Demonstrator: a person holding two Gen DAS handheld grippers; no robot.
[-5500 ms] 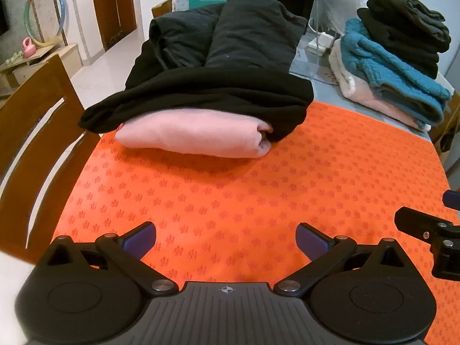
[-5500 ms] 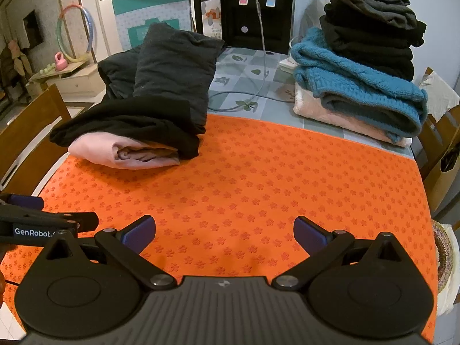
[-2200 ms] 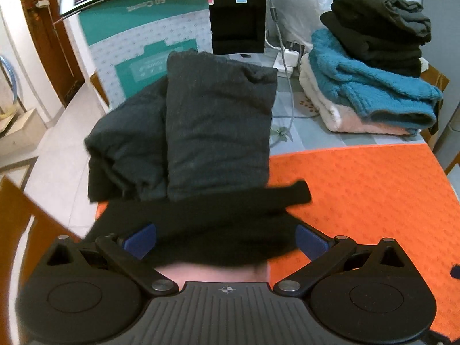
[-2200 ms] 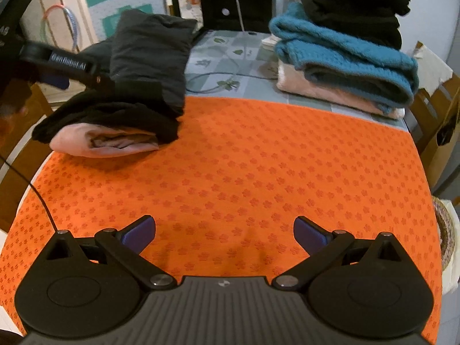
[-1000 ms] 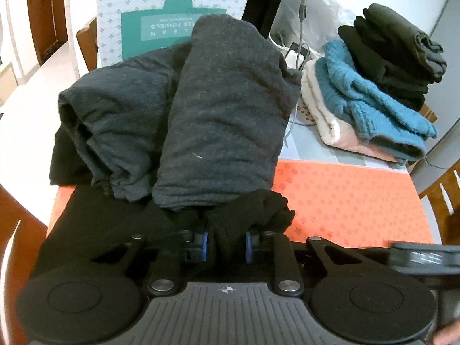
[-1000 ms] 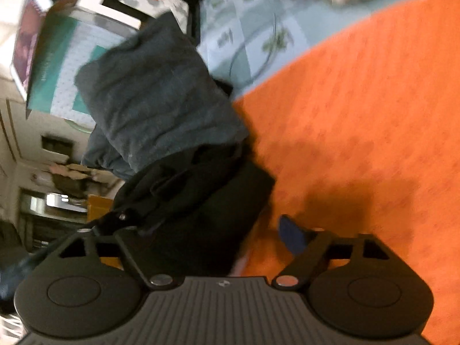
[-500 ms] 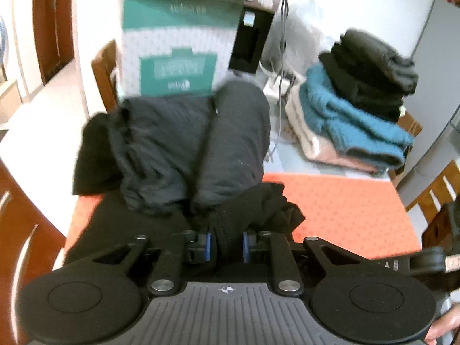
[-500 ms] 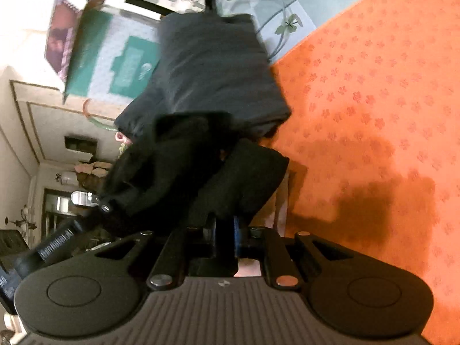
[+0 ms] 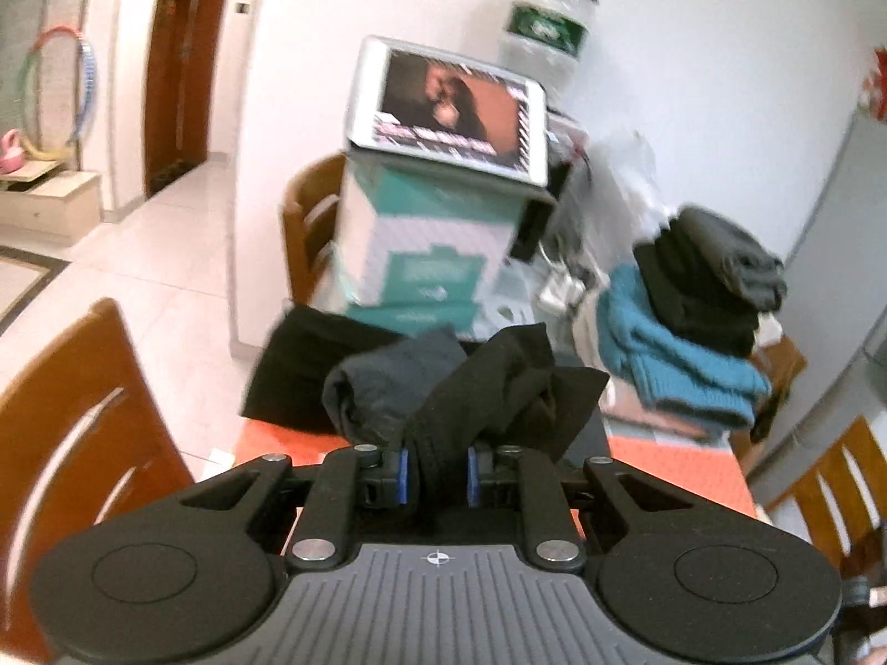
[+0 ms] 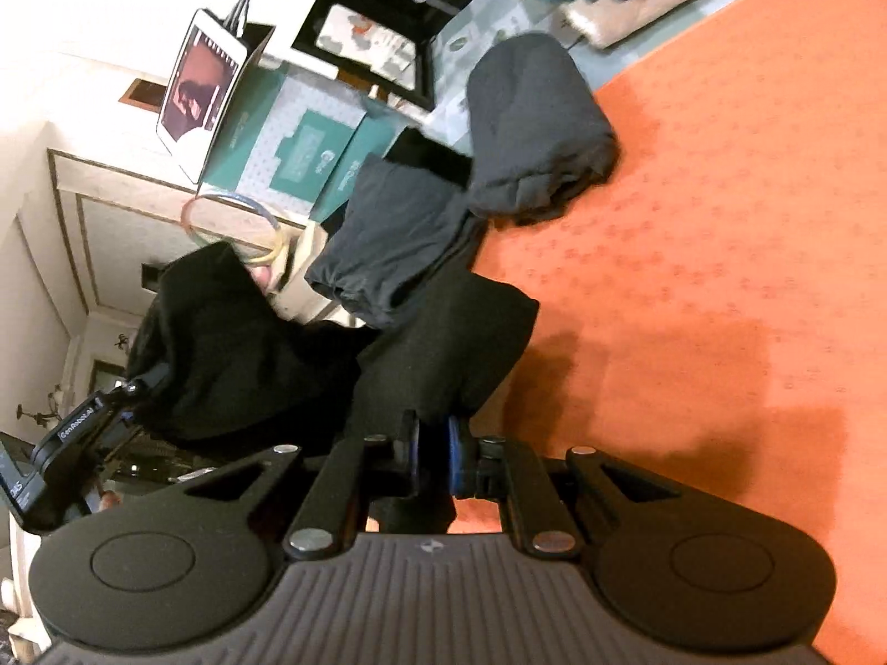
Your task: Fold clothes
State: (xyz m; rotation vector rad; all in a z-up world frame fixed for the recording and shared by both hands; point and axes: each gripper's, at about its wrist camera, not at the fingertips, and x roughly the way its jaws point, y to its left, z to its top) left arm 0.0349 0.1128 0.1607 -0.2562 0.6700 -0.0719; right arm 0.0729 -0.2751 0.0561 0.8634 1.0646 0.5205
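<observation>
Now each gripper, left (image 9: 435, 477) and right (image 10: 431, 457), pinches bunched, soft black garment (image 10: 443, 354) above the star-printed orange mat (image 10: 693, 277).

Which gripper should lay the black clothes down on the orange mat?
Probably the right gripper: it holds the black garment beside the bare orange mat, while the left gripper holds it above the pile's far side.

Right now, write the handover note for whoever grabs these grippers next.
Left gripper: shut on the black garment.
Right gripper: shut on the same black garment, which is lifted off the orange mat.
Dark grey clothes lie at the mat's far edge, unfolded.
Folded stack sits at the far right.
Left: lay the black garment flat, fold, then do the grey ones.
</observation>
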